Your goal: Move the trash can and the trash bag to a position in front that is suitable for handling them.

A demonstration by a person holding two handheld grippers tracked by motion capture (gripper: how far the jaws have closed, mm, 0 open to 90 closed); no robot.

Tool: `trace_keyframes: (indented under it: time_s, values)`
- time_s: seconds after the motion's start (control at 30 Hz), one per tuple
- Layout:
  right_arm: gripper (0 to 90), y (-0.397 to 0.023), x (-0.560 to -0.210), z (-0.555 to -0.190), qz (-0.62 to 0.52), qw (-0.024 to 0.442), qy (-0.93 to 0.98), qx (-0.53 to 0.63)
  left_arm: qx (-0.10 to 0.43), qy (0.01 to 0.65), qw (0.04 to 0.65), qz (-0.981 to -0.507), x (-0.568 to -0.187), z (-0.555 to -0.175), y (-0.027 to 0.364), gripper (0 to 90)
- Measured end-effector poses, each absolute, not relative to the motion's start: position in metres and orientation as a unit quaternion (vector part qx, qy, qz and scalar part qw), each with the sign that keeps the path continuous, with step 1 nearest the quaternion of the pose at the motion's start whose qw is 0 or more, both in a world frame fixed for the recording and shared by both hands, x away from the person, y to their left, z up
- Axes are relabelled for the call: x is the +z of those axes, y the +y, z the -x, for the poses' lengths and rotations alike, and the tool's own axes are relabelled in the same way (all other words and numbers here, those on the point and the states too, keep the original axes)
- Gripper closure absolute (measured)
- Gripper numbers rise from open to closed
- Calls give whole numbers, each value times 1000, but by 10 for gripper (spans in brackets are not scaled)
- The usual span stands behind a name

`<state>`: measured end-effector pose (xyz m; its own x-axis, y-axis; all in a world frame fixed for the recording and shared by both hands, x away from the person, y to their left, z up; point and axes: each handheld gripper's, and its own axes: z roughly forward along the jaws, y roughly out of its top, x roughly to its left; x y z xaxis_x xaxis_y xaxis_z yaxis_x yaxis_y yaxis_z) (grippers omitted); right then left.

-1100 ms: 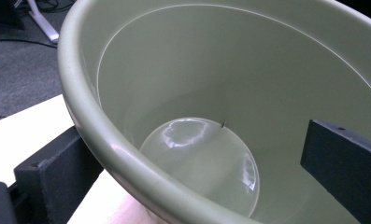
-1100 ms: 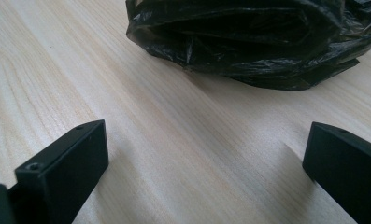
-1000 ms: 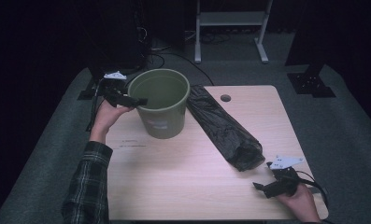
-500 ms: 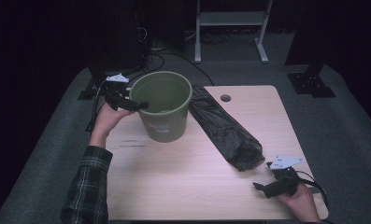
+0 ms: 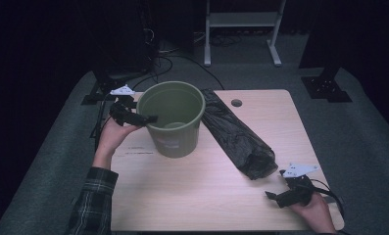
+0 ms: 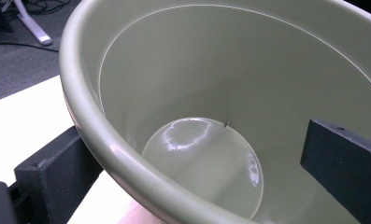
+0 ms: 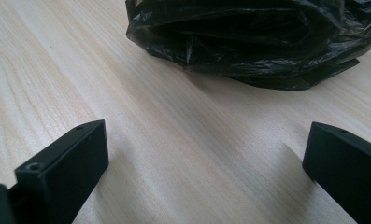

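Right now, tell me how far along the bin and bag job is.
Early stage. Done: the green bin stands upright on the table, empty inside. In hand: the left gripper straddles the bin's rim, one jaw outside and one inside, not yet closed on it. Left: the black bag lies folded beside the bin, untouched; the right gripper rests open on the table just short of it. No bag is in the bin.

You work in a dim lab or studio: black drapes behind a pale wooden desk (image 5: 197,196) with a cable hole (image 5: 236,103), grey carpet (image 5: 358,137), loose cables (image 5: 182,58), and a white equipment stand (image 5: 241,22).
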<state>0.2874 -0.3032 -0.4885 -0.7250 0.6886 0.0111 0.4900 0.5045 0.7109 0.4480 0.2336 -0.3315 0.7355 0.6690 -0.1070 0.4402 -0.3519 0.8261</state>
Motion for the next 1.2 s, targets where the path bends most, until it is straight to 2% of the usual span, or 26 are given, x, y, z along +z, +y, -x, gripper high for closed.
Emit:
trace_keyframes:
  time_s: [1.2]
  values:
    - [0,-303,-489,-287,-345,138,856,360,97,291,476,-825,-335,-368,184,0]
